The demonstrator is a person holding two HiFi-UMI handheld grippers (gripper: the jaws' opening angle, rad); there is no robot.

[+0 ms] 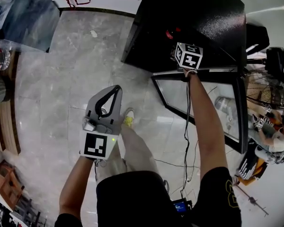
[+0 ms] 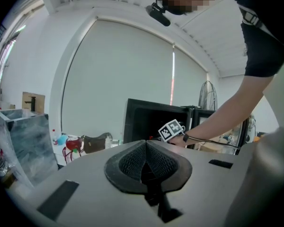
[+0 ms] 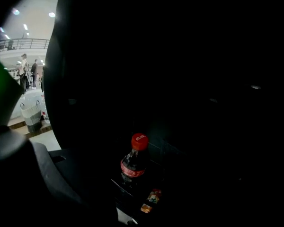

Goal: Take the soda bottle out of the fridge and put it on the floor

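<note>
Soda bottle (image 3: pixel 134 167), red cap (image 3: pixel 139 141) up, stands upright inside the dark fridge (image 1: pixel 199 13), just ahead of the right gripper (image 1: pixel 182 48), whose 2 jaws are spread with nothing between them. Left gripper (image 1: pixel 114 91) is clenched and empty over the floor (image 1: pixel 61 79). The bottle looks full, so likely heavy, smooth, maybe damp; clamp the labelled body, not the cap.

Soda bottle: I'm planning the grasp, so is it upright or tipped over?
Upright: in the right gripper view the soda bottle stands inside the dark fridge, with its red cap on top.
</note>
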